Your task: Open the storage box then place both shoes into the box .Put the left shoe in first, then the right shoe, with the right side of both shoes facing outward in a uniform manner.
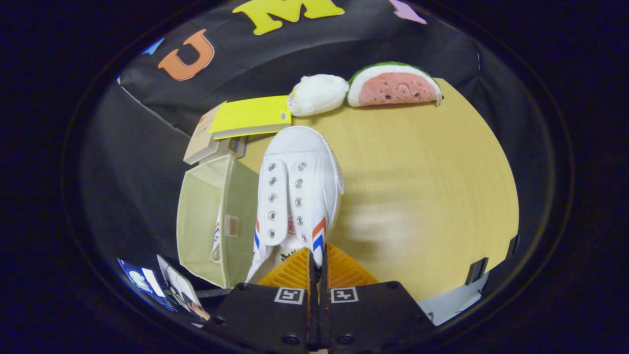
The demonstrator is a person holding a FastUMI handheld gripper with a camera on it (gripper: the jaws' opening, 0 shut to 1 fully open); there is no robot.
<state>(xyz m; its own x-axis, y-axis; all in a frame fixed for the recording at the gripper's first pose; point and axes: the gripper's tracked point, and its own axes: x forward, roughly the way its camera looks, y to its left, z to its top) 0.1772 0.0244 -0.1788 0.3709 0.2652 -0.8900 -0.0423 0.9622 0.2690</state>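
A white canvas shoe with red and blue stripes and no laces hangs just ahead of my fingers, toe pointing away. My gripper is shut on the shoe's collar edge, both fingers pressed close together on it. To the left of the held shoe stands the open beige fabric storage box. Inside the box, against its wall, a second white shoe with the same stripes shows partly.
The wooden table spreads to the right of the shoe. Beyond the shoe lie a yellow book on a brown one, a white plush and a watermelon-slice plush at the table's far edge.
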